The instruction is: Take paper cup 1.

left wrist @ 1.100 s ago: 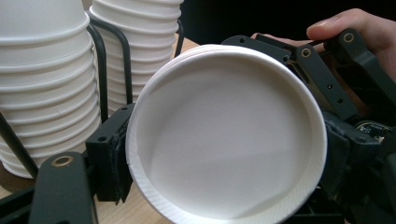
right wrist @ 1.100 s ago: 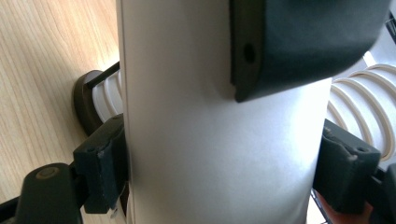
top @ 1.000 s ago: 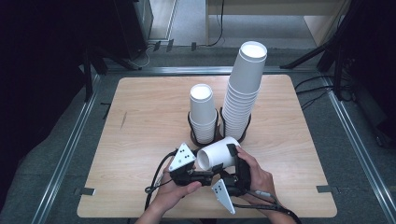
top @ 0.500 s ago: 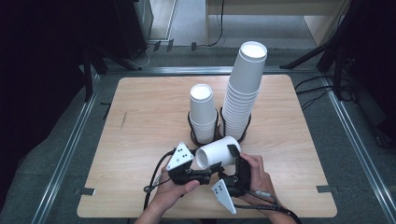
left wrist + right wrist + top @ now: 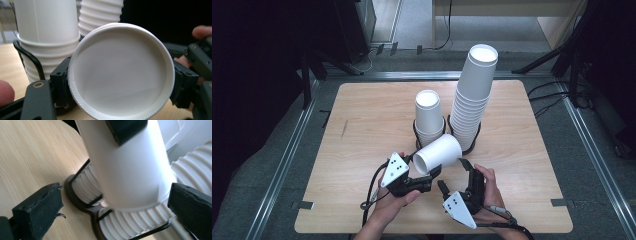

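The wooden table (image 5: 362, 115) sits on a grey floor with dark gear around its edges. Near its middle stands a black wire holder (image 5: 472, 145) with two rings, my landmark for everything else. In its right ring rises a tall stack (image 5: 472, 95) of white paper cups, leaning a little; in its left ring stands a short stack (image 5: 429, 117).

Just in front of the holder, on my side of it, I hold a single cup (image 5: 438, 154) lying on its side above the table, its mouth turned toward my left and toward me, its base pointing back at the holder. My left gripper (image 5: 427, 181) is pinching that cup at the rim: in the left gripper view the black pads press on either side of the open mouth, and the short stack and the holder's wire show just behind it.

My right gripper (image 5: 452, 175) is in front of the holder too, just right of the cup. Its jaws have just been opening and now stand spread wide; in the right gripper view the cup lies between the two pads without either touching it.
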`<state>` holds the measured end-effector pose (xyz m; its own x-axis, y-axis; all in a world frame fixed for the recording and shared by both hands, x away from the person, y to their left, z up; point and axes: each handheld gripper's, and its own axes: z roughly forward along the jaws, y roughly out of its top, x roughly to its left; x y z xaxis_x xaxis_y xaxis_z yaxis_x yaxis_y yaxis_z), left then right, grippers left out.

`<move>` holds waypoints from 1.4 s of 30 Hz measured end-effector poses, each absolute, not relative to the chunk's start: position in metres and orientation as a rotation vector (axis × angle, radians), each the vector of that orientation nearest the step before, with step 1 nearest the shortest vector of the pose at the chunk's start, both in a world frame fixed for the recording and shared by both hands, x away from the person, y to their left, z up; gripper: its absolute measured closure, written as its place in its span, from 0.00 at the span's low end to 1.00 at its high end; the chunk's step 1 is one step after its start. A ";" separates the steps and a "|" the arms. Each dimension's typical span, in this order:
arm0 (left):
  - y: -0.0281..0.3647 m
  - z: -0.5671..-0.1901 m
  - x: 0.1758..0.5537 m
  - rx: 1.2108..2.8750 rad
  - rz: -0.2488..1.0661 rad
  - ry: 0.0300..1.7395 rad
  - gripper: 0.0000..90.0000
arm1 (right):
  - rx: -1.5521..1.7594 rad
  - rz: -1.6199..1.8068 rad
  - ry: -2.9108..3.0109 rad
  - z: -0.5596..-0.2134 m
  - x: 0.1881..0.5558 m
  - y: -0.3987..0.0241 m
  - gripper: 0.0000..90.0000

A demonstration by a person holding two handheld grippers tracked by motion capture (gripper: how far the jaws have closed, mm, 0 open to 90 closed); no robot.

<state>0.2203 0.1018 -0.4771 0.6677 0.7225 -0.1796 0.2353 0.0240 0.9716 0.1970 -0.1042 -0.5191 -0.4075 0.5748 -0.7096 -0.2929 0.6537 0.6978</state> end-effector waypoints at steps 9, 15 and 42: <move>0.110 -0.472 0.218 1.439 0.484 0.799 0.25 | 0.477 1.180 1.804 -0.505 0.201 -0.122 0.00; 0.116 -0.471 0.219 1.398 0.495 0.813 0.26 | 0.631 1.310 1.804 -0.496 0.207 -0.130 0.00; 0.113 -0.480 0.217 1.279 0.519 0.778 0.25 | 1.322 1.800 1.751 -0.454 0.214 -0.134 0.00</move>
